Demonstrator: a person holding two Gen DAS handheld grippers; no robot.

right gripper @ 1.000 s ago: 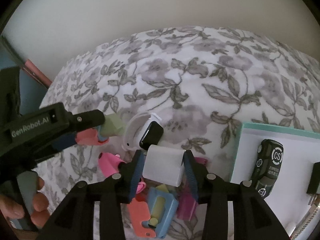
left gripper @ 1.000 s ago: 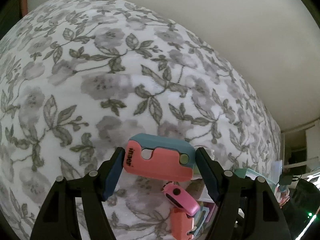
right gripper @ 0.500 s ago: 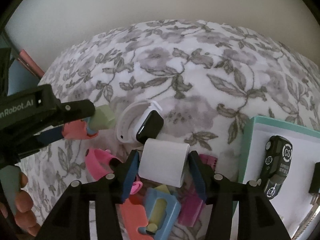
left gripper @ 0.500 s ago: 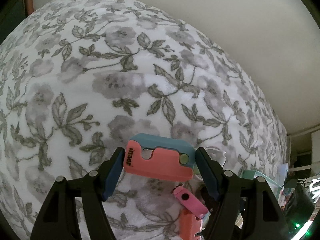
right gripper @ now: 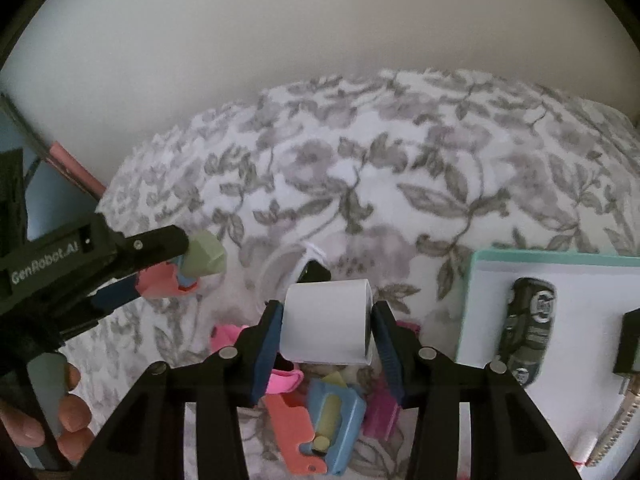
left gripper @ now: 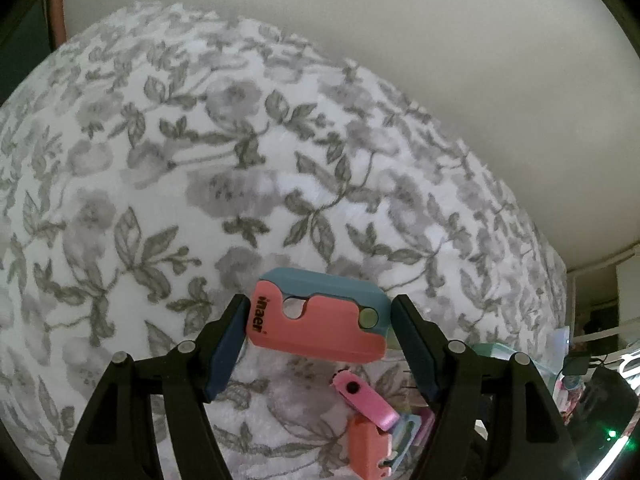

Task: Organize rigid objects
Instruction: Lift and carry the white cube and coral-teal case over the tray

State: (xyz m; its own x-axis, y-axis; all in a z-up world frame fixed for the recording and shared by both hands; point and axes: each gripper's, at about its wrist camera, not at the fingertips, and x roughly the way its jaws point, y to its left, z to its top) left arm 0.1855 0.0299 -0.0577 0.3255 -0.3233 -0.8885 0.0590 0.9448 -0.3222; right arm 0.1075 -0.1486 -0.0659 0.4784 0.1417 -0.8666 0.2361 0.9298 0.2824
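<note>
Pink and blue folding cutter [left gripper: 320,316], marked "inaer", sits clamped flat between the two blue pads of the left gripper [left gripper: 318,322], raised above the floral bedspread [left gripper: 168,184]. From the right wrist view the same cutter [right gripper: 164,280] shows end-on, with a pale green part sticking out past the left gripper [right gripper: 160,256], whose black body reads "GenRobot.AI".

The right gripper [right gripper: 326,322] is clenched on a white paper roll [right gripper: 326,322], lying sideways between its blue pads and held above a small heap of things on the bedspread [right gripper: 380,160]. In that heap, just below the roll, lie a blue cutter with a yellow-green slider [right gripper: 334,420], a coral cutter [right gripper: 294,424] touching it on its left, a magenta piece [right gripper: 380,416] on its right, and a pink strap-like piece [right gripper: 280,380]. Behind the roll a white watch band [right gripper: 280,264] curves on the cloth.

To the right lies a teal-edged white tray [right gripper: 472,300] bearing a dark toy car [right gripper: 526,332]. A person's hand [right gripper: 60,420] grips the left tool's handle at the lower left.
</note>
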